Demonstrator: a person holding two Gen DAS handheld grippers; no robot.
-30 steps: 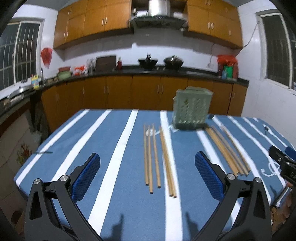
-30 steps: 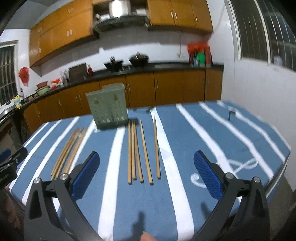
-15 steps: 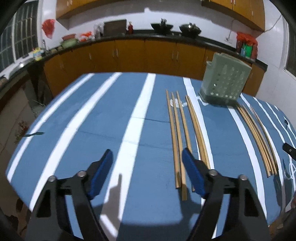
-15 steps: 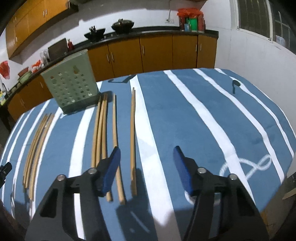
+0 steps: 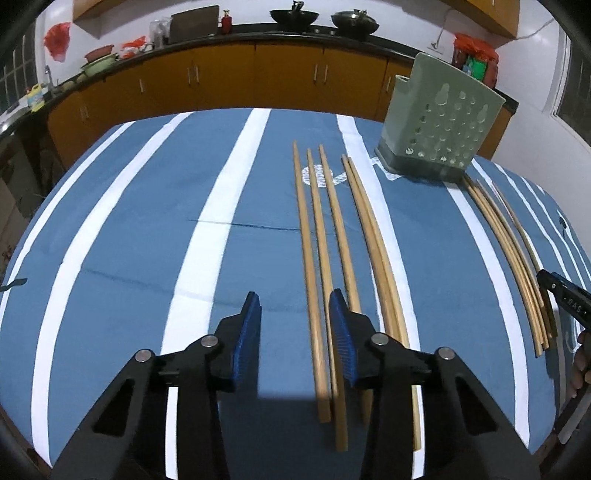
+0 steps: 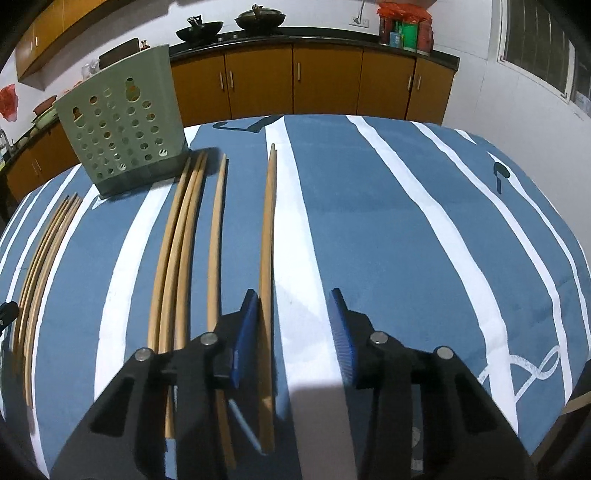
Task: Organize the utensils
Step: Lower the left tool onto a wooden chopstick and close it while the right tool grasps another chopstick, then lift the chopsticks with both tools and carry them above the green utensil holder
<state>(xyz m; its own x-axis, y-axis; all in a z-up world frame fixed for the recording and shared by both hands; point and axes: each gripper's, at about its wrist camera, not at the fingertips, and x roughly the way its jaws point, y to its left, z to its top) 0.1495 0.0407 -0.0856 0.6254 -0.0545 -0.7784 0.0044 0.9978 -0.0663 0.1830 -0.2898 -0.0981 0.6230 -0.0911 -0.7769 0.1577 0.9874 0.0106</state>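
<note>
- Two claws, my left claw (image 5: pixel 294 334) and right claw (image 6: pixel 294 334), have just been narrowing, part-open, gripping nothing.
- Chopsticks (image 5: pixel 312 258) lie on the desk (image 5: pixel 129 229) before the green holder (image 5: pixel 436 122).
- Centre one stick between pads before squeezing.

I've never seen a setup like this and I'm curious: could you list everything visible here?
Tan wooden chopsticks: five, tan, left of the holder.
Second chopstick group: about six, tan, right of the holder.
Green perforated plastic holder: one, green, far side of the table.
Striped tablecloth: one, blue and white, covering the table.
Woks: two, black, back counter.
Left gripper: black, blue pads; jaws just been closing, a chopstick between, unpressed.
Right gripper: likewise.
</note>
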